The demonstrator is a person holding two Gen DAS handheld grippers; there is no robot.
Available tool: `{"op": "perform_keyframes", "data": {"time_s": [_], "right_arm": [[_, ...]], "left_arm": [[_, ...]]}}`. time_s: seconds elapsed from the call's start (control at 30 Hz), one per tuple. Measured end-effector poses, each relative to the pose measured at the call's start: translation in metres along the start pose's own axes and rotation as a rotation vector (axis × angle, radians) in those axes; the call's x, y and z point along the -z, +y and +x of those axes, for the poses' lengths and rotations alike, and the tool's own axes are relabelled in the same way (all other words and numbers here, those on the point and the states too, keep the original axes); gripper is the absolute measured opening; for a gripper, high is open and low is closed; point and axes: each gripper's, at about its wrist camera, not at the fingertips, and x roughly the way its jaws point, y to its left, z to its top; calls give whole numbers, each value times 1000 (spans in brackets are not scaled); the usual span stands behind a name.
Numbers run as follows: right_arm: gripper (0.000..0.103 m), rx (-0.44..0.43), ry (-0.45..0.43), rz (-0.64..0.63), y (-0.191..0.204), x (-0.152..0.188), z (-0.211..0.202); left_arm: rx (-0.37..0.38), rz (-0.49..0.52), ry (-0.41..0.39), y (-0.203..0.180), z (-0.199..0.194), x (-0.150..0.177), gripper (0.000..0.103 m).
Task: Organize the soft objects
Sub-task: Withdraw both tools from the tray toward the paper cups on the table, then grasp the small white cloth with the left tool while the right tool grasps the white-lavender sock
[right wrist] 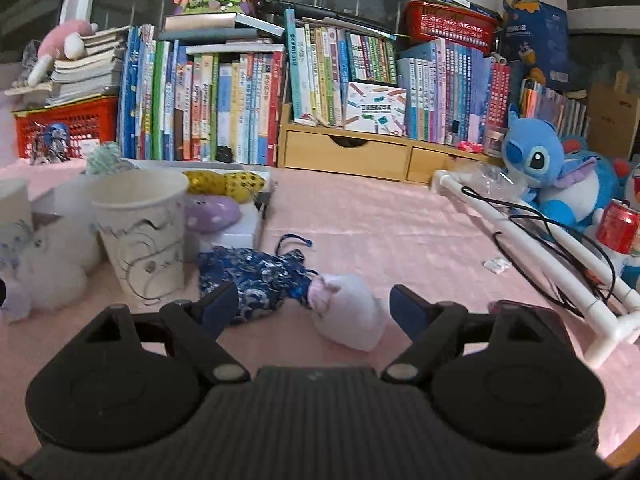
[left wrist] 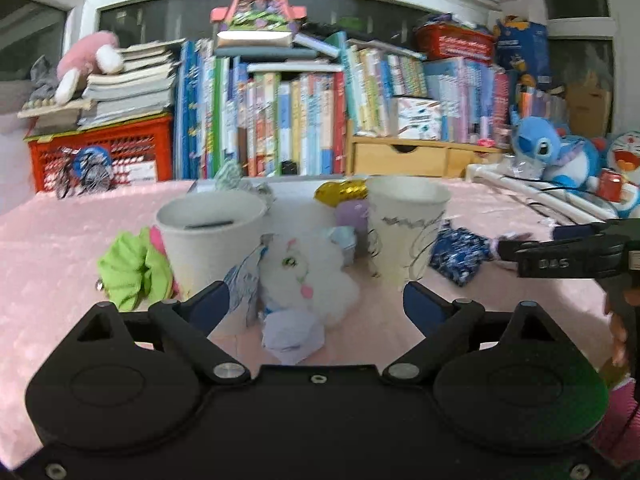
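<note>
My left gripper [left wrist: 316,300] is open and empty above a white fluffy cat toy [left wrist: 308,272] and a crumpled pale cloth [left wrist: 292,336] on the pink cover. A green cloth [left wrist: 128,268] lies left of a paper cup [left wrist: 208,240]; a second cup [left wrist: 404,224] stands right. My right gripper [right wrist: 310,304] is open, its jaws either side of a small pink plush [right wrist: 348,308]. A blue patterned pouch [right wrist: 252,276] lies beside it. The right gripper also shows in the left wrist view [left wrist: 560,256].
Books and a wooden drawer unit [right wrist: 360,152] line the back. A white box [right wrist: 240,224] holds purple [right wrist: 212,212] and yellow [right wrist: 224,182] soft toys. A white pipe rack [right wrist: 540,256] with black cable, a Stitch plush [right wrist: 536,160] and a red can [right wrist: 618,226] stand right.
</note>
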Motion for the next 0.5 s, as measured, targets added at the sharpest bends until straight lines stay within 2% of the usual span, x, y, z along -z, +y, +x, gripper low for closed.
{"op": "perform_keyframes", "data": {"time_s": [0.27, 0.5], "right_arm": [[86, 23, 33, 12, -6, 6, 12], [81, 61, 65, 14, -10, 4, 24]], "left_arm": [[-21, -22, 69, 6, 19, 9, 73], [-18, -27, 90, 6, 23, 10, 63]]}}
